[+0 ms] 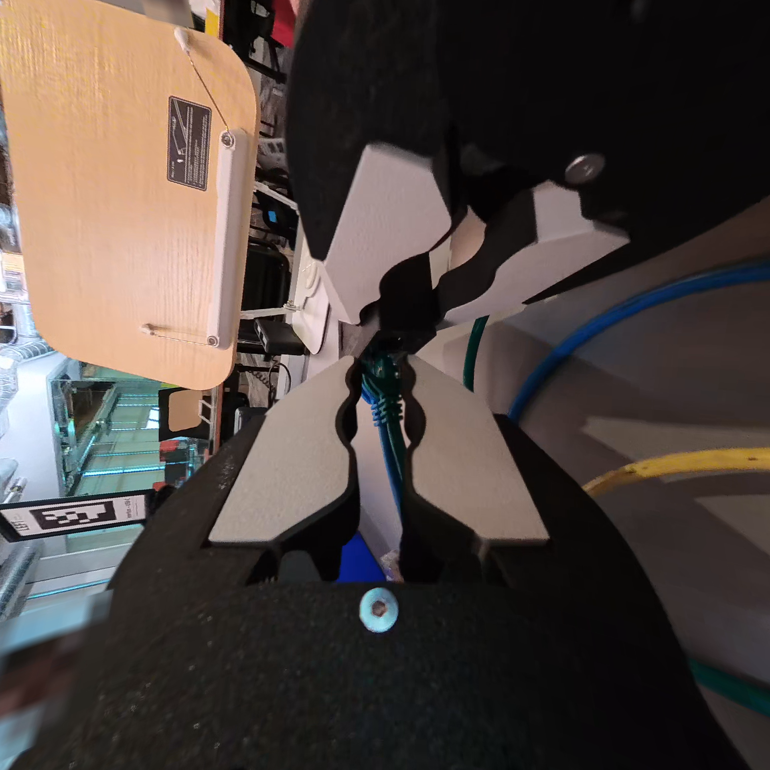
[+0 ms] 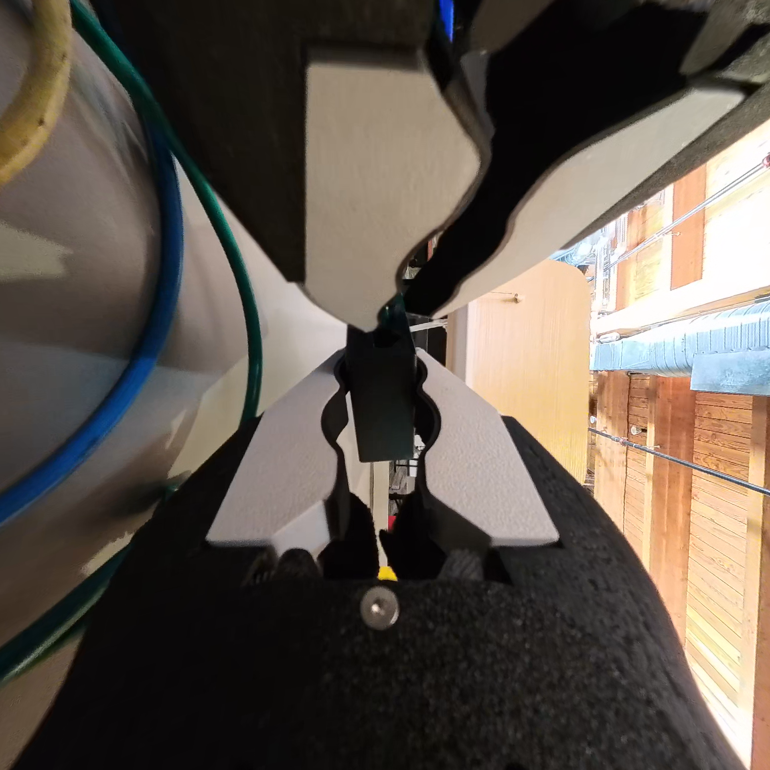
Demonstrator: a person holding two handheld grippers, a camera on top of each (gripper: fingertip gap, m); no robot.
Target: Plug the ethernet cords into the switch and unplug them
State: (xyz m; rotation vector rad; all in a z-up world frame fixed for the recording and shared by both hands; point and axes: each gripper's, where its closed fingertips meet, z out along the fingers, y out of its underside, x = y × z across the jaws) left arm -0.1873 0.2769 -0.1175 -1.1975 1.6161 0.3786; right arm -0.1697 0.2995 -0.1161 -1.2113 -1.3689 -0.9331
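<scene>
My left gripper (image 1: pixel 381 363) is shut on the green ethernet cord's plug (image 1: pixel 385 375), and a blue cord (image 1: pixel 389 450) runs between its fingers beside the green one. The plug's tip meets the small black switch (image 1: pixel 406 310). My right gripper (image 2: pixel 380 361) is shut on the switch (image 2: pixel 381 400), facing the left gripper tip to tip. In the right wrist view the left gripper (image 2: pixel 389 310) comes in from above, with the green plug (image 2: pixel 391 312) at the switch's top end. Whether the plug is seated in a port is hidden.
Loose blue (image 1: pixel 583 333), yellow (image 1: pixel 666 462) and green (image 1: pixel 473 354) cords curve over a grey surface (image 1: pixel 687 396); they show in the right wrist view too, blue (image 2: pixel 166 250) and yellow (image 2: pixel 41 104). A light wooden board (image 1: pixel 125 187) stands beyond. My left and right fingertips are right by each other.
</scene>
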